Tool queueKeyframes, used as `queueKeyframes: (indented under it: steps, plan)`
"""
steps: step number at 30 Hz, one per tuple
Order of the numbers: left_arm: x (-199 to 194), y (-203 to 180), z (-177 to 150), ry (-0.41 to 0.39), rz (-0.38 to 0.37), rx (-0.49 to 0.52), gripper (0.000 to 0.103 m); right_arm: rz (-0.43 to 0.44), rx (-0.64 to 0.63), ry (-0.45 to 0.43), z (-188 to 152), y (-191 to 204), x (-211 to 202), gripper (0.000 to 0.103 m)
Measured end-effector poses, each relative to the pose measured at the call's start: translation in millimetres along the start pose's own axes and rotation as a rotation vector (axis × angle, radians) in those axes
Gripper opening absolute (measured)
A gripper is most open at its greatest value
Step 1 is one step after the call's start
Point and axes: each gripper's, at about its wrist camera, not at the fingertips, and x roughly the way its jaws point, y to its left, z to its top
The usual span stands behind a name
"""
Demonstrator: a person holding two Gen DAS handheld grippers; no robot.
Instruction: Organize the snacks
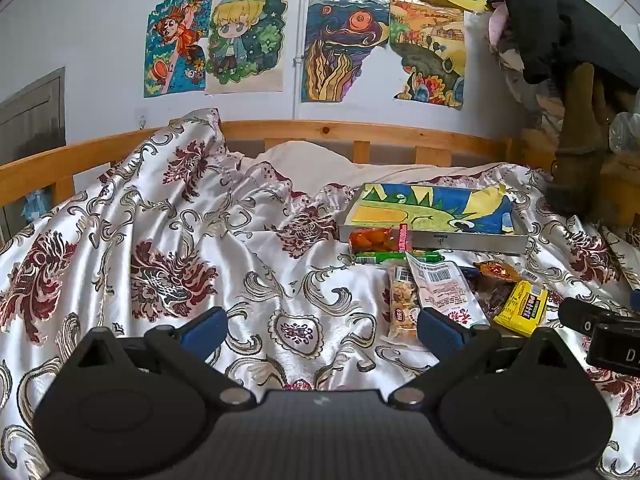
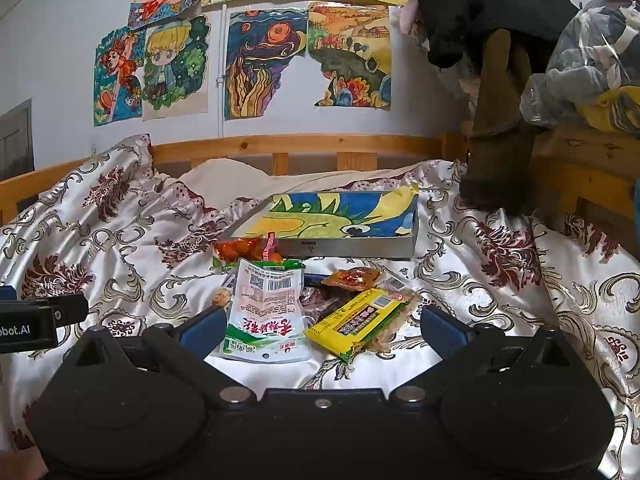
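Observation:
Several snack packets lie in a loose heap on a flowered satin bedspread (image 1: 168,248). Among them are a white and green packet (image 2: 264,312), a yellow packet (image 2: 360,320), an orange-red packet (image 2: 244,249) and a small amber one (image 2: 352,278). Behind the heap sits a shallow grey tray (image 2: 352,246) lined with a coloured drawing. My right gripper (image 2: 322,326) is open just in front of the heap, with the white and yellow packets between its blue fingers, untouched. My left gripper (image 1: 322,326) is open over bare bedspread, left of the white packet (image 1: 442,292) and yellow packet (image 1: 520,308).
A wooden bed rail (image 1: 320,130) runs along the back, below a wall of drawings (image 1: 248,44). Brown boots (image 2: 496,136), dark clothing and a plastic bag of clothes (image 2: 588,60) are piled at the right. A rumpled fold of bedspread rises at the left.

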Motion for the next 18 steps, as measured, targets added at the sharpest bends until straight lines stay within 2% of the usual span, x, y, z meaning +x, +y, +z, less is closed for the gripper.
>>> queueKeyframes:
  steps: [18]
  plan:
    - [0.1,2.9,0.5,0.005,0.005,0.002,0.103,-0.001,0.002,-0.001,-0.6,0.4,0.8,0.102]
